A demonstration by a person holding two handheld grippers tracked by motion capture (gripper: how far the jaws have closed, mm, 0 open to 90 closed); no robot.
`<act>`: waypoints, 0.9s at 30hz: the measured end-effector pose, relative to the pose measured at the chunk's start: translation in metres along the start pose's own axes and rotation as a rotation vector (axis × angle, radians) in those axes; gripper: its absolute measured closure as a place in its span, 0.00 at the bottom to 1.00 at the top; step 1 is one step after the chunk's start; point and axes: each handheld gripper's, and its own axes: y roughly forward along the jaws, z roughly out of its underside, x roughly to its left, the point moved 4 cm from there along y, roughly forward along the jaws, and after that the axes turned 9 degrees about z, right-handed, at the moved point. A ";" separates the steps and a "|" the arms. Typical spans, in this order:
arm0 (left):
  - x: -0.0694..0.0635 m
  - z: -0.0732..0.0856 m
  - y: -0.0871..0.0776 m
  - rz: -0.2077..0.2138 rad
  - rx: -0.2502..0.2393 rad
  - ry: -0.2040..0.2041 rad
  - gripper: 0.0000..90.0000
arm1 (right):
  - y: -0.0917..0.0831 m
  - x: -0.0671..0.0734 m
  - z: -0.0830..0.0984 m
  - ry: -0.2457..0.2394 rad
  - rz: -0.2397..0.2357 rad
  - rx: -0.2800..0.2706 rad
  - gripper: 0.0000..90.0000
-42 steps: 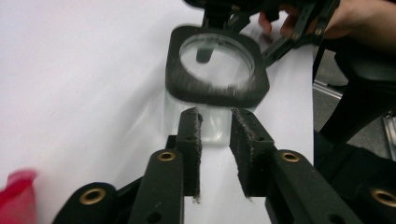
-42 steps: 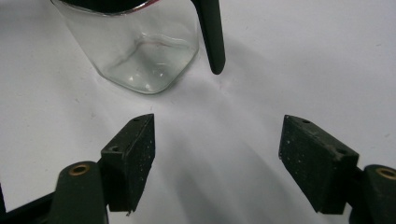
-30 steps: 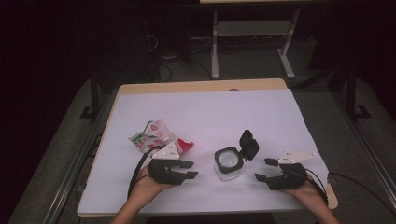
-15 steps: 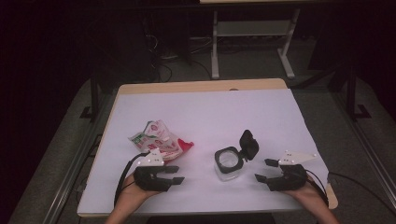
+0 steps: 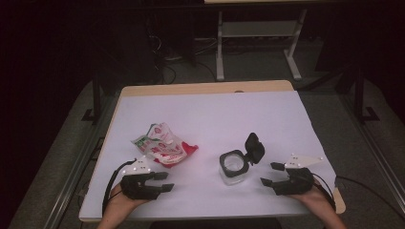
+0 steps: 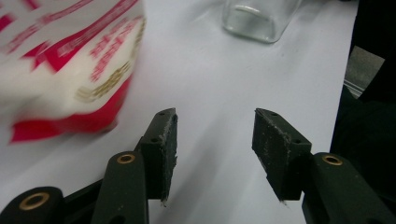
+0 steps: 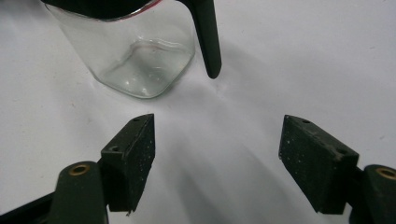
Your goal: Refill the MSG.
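The left gripper [image 5: 165, 182] is held low over the table [image 5: 210, 114] near its front left corner, lying roughly level with its jaws pointed toward the middle of the front edge; the hand [image 5: 122, 202] behind it comes in over that edge. Its jaws have just been opening and stand apart with nothing between them, as the left gripper view [image 6: 214, 140] shows, where only bare white table surface is seen in the gap. The right gripper [image 5: 271, 174] is held level near the front right corner, aimed toward the glass jar [image 5: 234, 167], its jaws set wide apart and empty in the right gripper view [image 7: 217, 154]. The jar stands upright just right of the middle of the front half of the table, clear and empty, squarish with rounded corners, and its black hinged lid [image 5: 254, 147] is tipped open and upright at its far right side. The snack bag [image 5: 162, 148] lies crumpled on the left half of the table, just beyond the left gripper and apart from it; it is white and red with a green patch at its left end. Red printed characters and gold marks are seen on it in the left gripper view [image 6: 70, 60], but they are too blurred to be read.
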 end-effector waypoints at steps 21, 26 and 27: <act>0.040 0.006 -0.049 -0.106 -0.132 -0.072 0.51 | 0.003 0.001 -0.001 0.003 -0.006 0.011 0.30; 0.052 -0.006 -0.045 -0.100 -0.143 -0.041 0.48 | 0.004 0.002 0.000 0.000 -0.011 0.017 0.30; 0.054 -0.009 -0.044 -0.098 -0.144 -0.035 0.48 | 0.004 0.001 0.000 0.004 -0.009 0.017 0.30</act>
